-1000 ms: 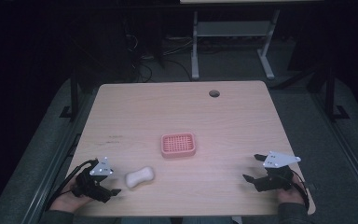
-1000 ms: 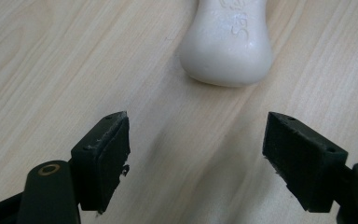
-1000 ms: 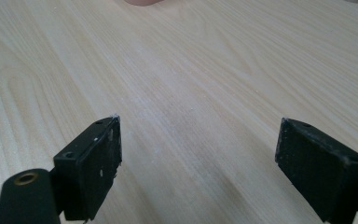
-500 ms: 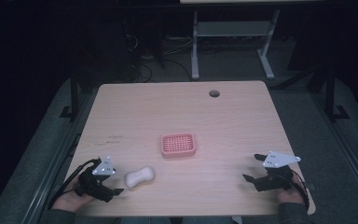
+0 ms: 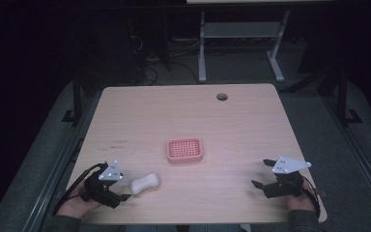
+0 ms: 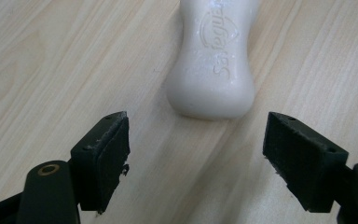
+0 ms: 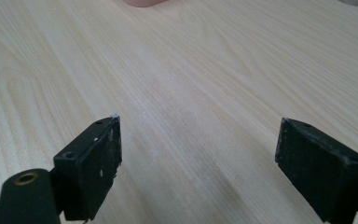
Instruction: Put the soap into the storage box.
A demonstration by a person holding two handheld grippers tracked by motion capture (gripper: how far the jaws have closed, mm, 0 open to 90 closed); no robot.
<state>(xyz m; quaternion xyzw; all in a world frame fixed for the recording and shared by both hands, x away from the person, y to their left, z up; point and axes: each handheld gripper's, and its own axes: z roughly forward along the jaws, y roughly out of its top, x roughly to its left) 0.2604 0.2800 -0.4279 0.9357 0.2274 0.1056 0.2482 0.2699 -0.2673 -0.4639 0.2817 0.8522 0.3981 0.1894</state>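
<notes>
There is one white, curvy bar of soap (image 5: 144, 183) on the near left of the one light wooden counter (image 5: 241, 121). There is one pink plastic soap dish with a grid top (image 5: 185, 150) in the middle. There are two black tongs: the left tongs (image 5: 124, 192) and the right tongs (image 5: 261, 173).

Soap bar (image 6: 212, 60) far end cropped, pink tray (image 7: 144, 2) mostly cropped

On the table (image 5: 251, 121), the soap bar (image 5: 144, 183) lies near the front left, just ahead of the left gripper (image 5: 121, 192). The soap dish (image 5: 185, 150) sits behind it, centrally; the right gripper (image 5: 263, 174) rests front right.
</notes>
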